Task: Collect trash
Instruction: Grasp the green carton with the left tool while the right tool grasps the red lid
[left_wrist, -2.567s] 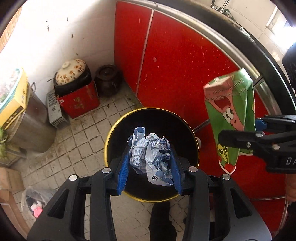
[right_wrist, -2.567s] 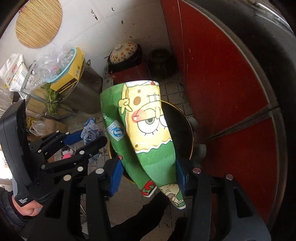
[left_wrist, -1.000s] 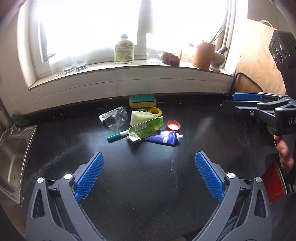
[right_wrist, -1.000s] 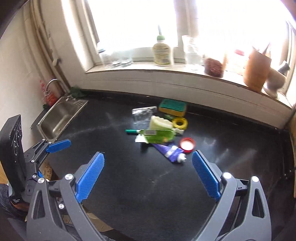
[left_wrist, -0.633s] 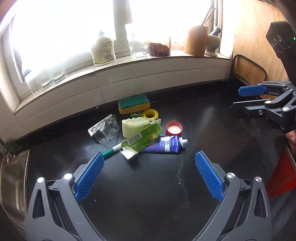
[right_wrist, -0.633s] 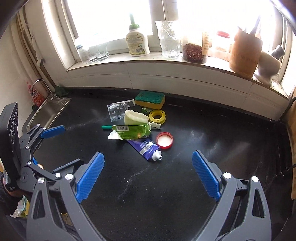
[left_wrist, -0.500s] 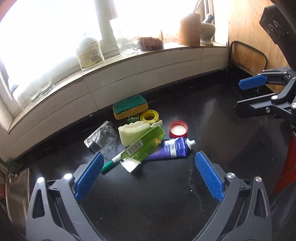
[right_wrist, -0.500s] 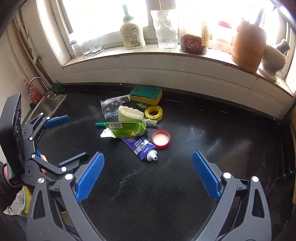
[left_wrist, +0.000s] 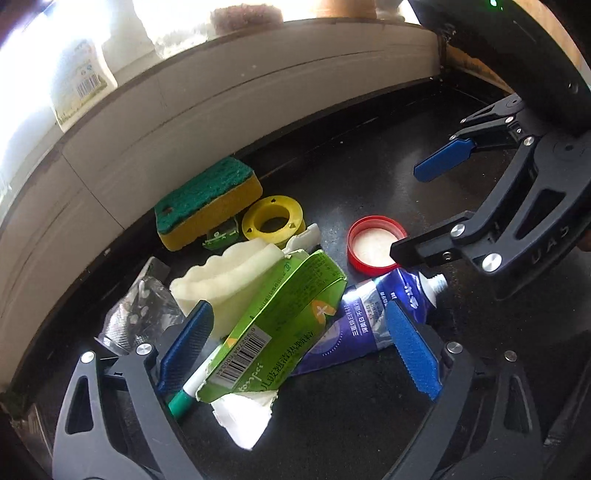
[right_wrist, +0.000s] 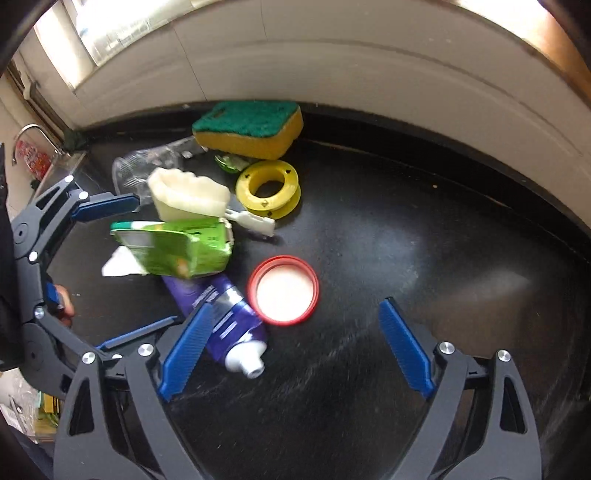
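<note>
- Left gripper (left_wrist: 299, 343) spread wide, low over the litter pile on the black countertop (left_wrist: 369, 424); nothing pinched.
- Between its blue pads (left_wrist: 186, 347): flattened green carton (left_wrist: 273, 325) with barcode, lying tilted across the pile.
- Under the carton's near end: white crumpled paper (left_wrist: 243, 417), and a green-capped pen (left_wrist: 184, 397) poking out beside it.
- Purple-blue toothpaste tube (left_wrist: 373, 317) just right of the carton, partly tucked under it, white nozzle pointing right.
- Behind the carton, touching it: cream scalloped foam piece (left_wrist: 225, 277).
- Clear crinkled plastic wrapper (left_wrist: 140, 314) left of the foam, behind the left finger.
- Red jar lid (left_wrist: 373, 243) face-up, white inside, just beyond the tube.
- Yellow tape spool (left_wrist: 271, 219) farther back; green-and-yellow sponge (left_wrist: 207, 201) against the white tiled backsplash (left_wrist: 184, 110); small green scrap (left_wrist: 221, 236) between sponge and spool.
- Right gripper (right_wrist: 295, 347) likewise spread wide, empty, hovering low over the counter.
- In right wrist view: red lid (right_wrist: 282, 290) between the fingers, slightly ahead of the tips; tube nozzle (right_wrist: 245, 363) just beside the left pad (right_wrist: 184, 350).
- Same view: carton (right_wrist: 177, 245) left of the lid, foam (right_wrist: 188, 195), spool (right_wrist: 267, 188), sponge (right_wrist: 247, 127) beyond; white plastic clip (right_wrist: 251, 219) lying beside the spool.
- Left gripper (right_wrist: 107, 269) seen at the left edge, fingers straddling the carton.
- Sink tap (right_wrist: 29, 136) at far left.
</note>
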